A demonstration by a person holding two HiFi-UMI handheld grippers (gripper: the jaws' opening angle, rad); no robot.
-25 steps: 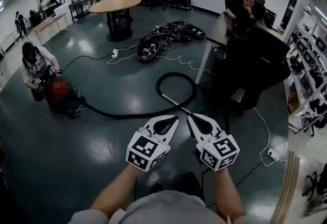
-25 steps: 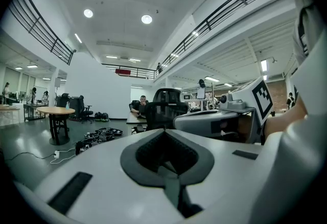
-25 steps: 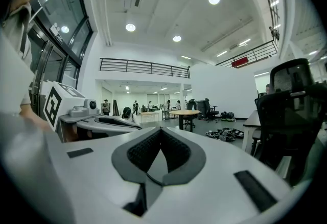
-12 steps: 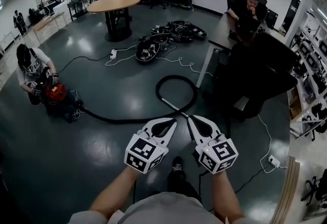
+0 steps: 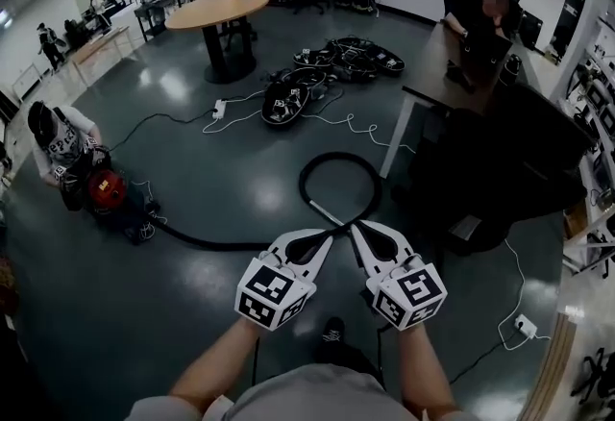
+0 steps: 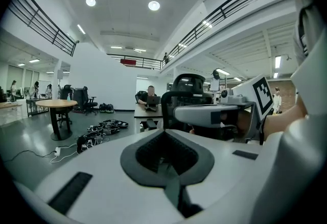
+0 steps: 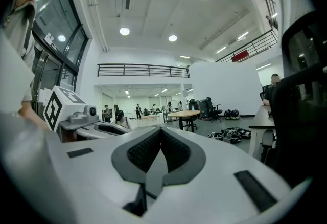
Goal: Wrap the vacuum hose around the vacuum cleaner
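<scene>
Head view: the person holds both grippers out in front, side by side, above a dark, shiny floor [image 5: 240, 169].
Left gripper [image 5: 325, 238]: its fingers are pressed together and nothing is between them; the left gripper view shows the same.
Right gripper [image 5: 357, 231]: its fingers are also closed together and hold nothing, as the right gripper view confirms.
Vacuum hose [image 5: 338, 156]: black, it lies on the floor in front of the grippers. It makes one round loop, and a silver end piece [image 5: 323, 213] crosses the foot of the loop and points toward the gripper tips. From this view the tips lie over the crossing place, but I cannot tell if they touch the hose.
Hose run: from the loop it goes left along the floor to the vacuum cleaner.
Vacuum cleaner [image 5: 106, 188]: red, it stands on the floor far left, well apart from the grippers.
Person [image 5: 56, 142]: crouches just beside the vacuum cleaner.
Round bench [image 5: 217, 10]: wooden top, behind the loop.
Gear pile [image 5: 332, 63]: black items with cables on the floor, between the round bench and a dark desk [image 5: 437, 59].
</scene>
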